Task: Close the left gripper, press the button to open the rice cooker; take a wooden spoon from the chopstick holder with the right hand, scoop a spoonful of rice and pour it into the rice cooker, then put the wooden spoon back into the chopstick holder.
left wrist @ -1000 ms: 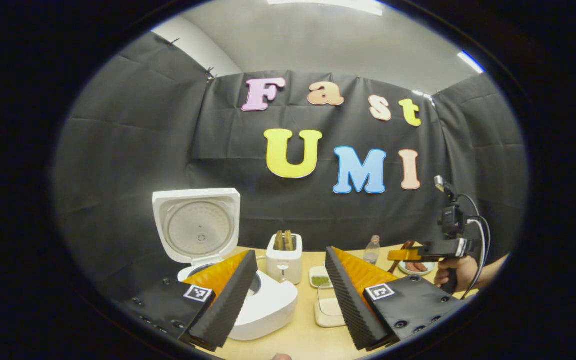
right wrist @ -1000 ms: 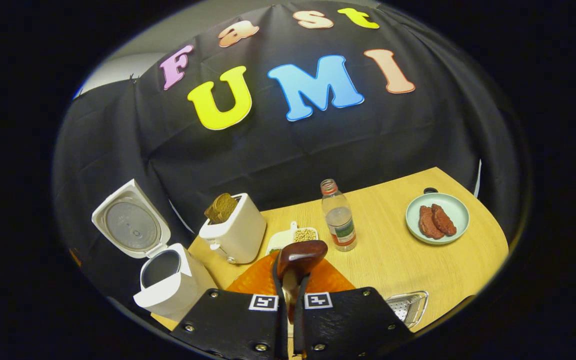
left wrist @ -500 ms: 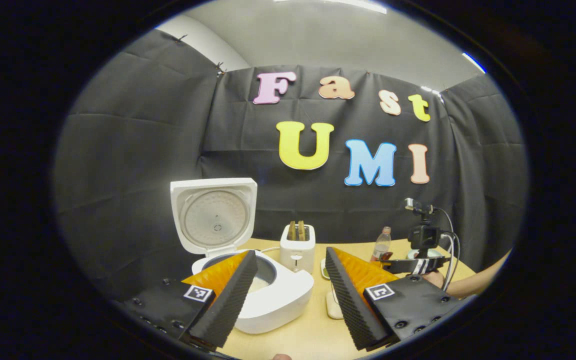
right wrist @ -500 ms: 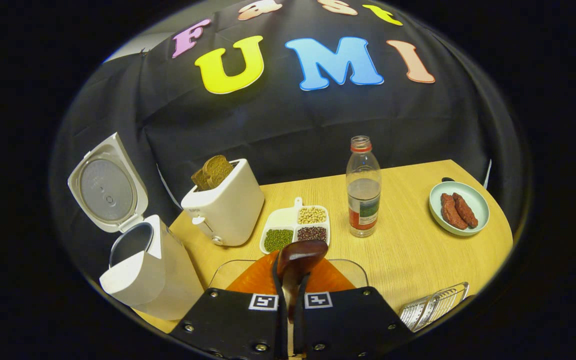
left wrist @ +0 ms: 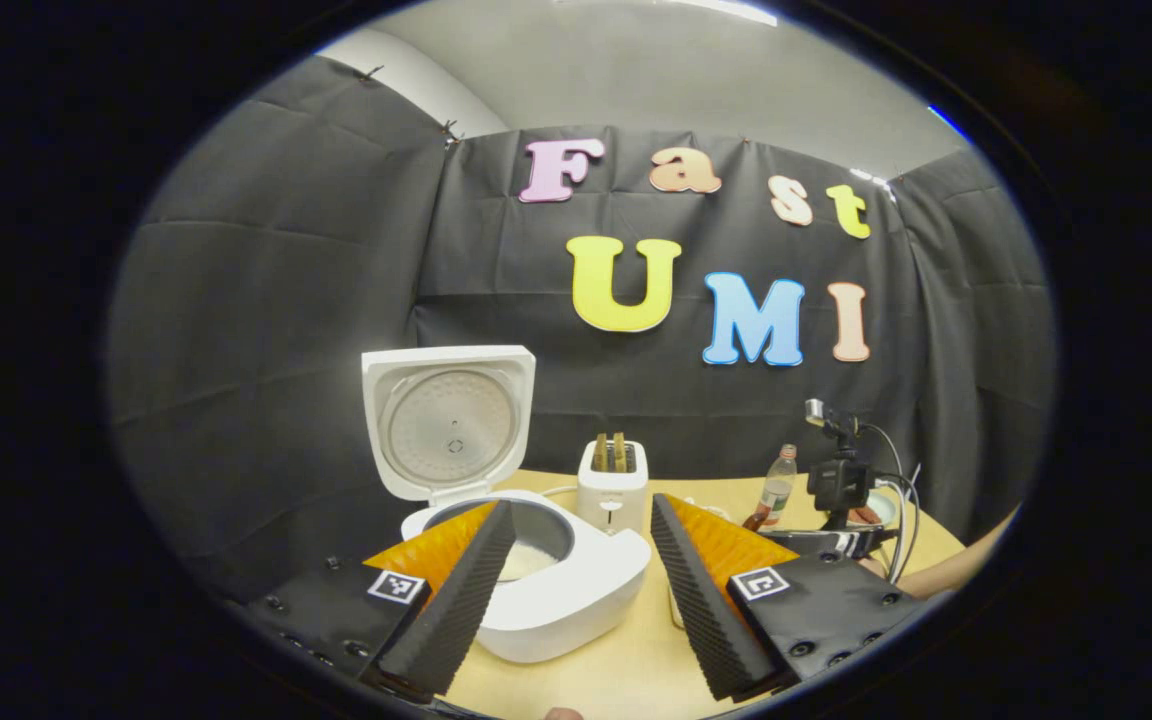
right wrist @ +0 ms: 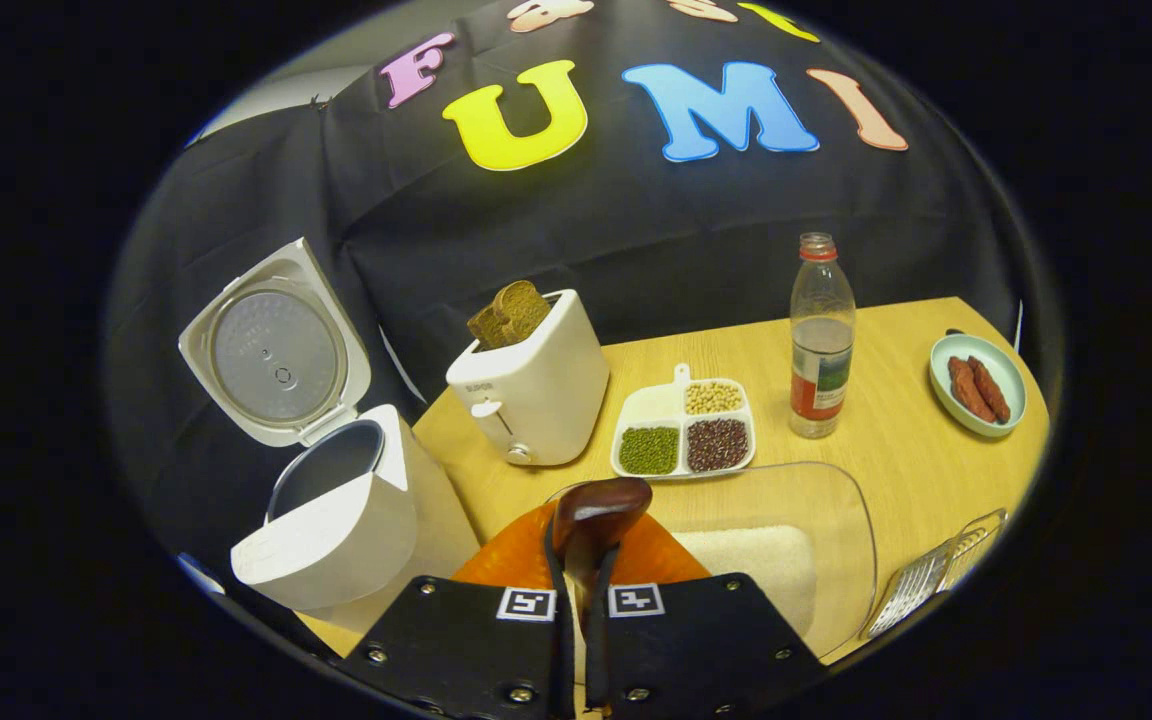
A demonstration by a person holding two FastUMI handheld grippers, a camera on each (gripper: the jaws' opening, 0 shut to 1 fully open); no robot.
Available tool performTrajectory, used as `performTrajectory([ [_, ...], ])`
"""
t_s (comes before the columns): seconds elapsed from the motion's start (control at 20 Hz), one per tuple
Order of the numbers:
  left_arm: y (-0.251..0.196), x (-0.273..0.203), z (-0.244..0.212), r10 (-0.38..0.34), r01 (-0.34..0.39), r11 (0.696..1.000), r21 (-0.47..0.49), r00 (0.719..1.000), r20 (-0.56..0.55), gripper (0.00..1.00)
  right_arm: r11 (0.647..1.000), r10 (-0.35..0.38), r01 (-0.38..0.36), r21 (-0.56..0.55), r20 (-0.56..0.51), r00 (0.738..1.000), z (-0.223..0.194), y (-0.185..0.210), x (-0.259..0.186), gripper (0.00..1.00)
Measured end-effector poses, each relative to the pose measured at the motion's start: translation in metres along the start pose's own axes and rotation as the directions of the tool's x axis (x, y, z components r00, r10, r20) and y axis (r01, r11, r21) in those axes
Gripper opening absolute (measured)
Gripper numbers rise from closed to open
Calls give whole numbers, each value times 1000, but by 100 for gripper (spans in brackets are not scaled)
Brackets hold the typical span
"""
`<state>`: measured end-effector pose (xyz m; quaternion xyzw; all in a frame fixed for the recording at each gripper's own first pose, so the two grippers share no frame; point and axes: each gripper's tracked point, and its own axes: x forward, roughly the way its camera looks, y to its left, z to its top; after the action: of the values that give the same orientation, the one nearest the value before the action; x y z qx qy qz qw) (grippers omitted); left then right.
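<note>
Held fast at the bottom centre of the right gripper view: wooden spoon [right wrist: 598, 513], handle pinched in the right gripper [right wrist: 581, 590], bowl poised above the clear rice container [right wrist: 836, 520] for scooping. Parked wide and empty at lower frame, left gripper [left wrist: 576, 580], leaving the rice cooker [left wrist: 546, 590] gaping (lid upright) to receive rice.
</note>
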<state>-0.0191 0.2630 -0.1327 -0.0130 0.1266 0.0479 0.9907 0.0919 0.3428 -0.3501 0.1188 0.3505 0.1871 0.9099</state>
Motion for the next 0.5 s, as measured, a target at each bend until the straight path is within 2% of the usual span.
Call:
performTrajectory([
  [0.15, 2, -2, -4, 1, -1, 1000, -10, 1000, -6, 94, 993, 4, -2, 118, -14, 1000, -1, -6, -2, 5],
  [0.25, 1, -4, -2, -5, 5, 1000, -10, 1000, -3, 94, 967, 6, -1, 254, -19, 1000, 3, -20, -7, 5],
  [0.3, 1, -4, 0, -7, 7, 1000, -7, 1000, 1, 95, 943, 12, -6, 332, -13, 1000, 7, -28, -11, 5],
  [0.4, -3, -3, 2, -19, 19, 1000, -4, 1000, 10, 94, 874, 31, -38, 485, 23, 999, 18, -42, -22, 5],
  [0.5, -9, -1, 1, -34, 34, 999, -3, 999, 7, 94, 809, 32, -67, 584, 70, 997, 32, -58, -33, 5],
])
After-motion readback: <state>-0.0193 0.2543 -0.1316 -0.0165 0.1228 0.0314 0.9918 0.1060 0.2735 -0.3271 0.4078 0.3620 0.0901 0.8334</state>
